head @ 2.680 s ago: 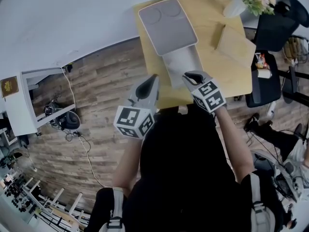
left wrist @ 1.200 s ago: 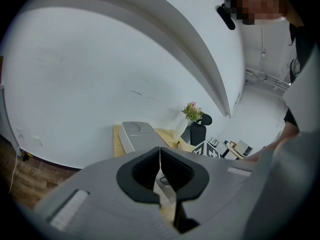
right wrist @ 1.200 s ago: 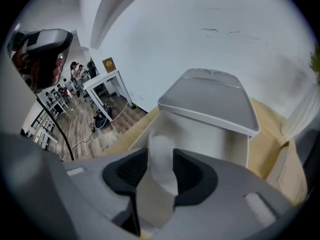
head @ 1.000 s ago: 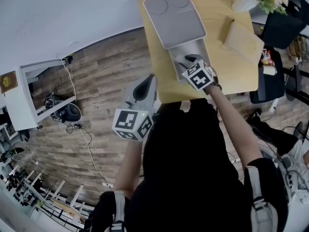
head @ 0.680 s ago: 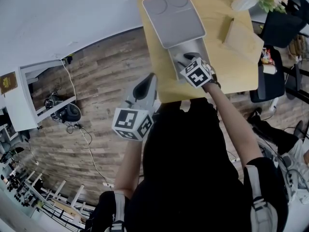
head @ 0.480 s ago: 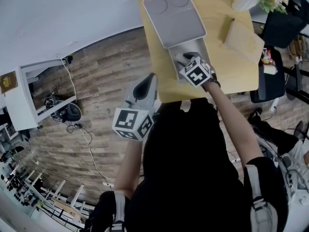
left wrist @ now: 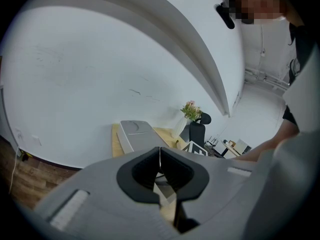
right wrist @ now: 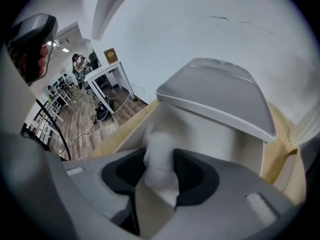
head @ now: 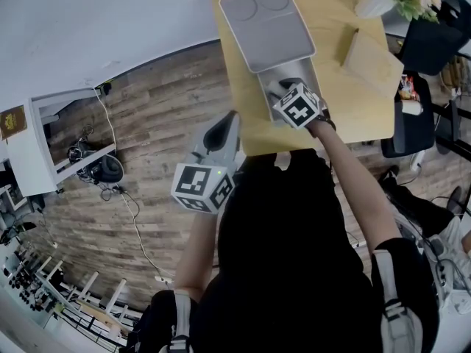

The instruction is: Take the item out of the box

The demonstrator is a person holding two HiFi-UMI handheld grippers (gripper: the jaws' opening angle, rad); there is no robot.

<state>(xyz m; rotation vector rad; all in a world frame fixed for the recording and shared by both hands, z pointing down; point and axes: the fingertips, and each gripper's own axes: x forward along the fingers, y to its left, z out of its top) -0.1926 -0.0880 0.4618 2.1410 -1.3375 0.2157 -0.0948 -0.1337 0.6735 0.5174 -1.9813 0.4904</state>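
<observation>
Item (right wrist: 159,143) between right claw (right wrist: 159,170), jaws apart

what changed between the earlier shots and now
The right gripper moved forward from the table edge into the open box; its fingers stand apart around the white item, not gripping it yet. The left gripper, shut, and the lid stayed put.

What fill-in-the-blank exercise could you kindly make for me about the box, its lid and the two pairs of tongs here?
1. The grey box stands on the wooden table with its lid ___.
2. Between the right tongs stands a ___ item.
3. The left tongs, with nothing between them, are ___.

Missing words: open; white; shut.
</observation>
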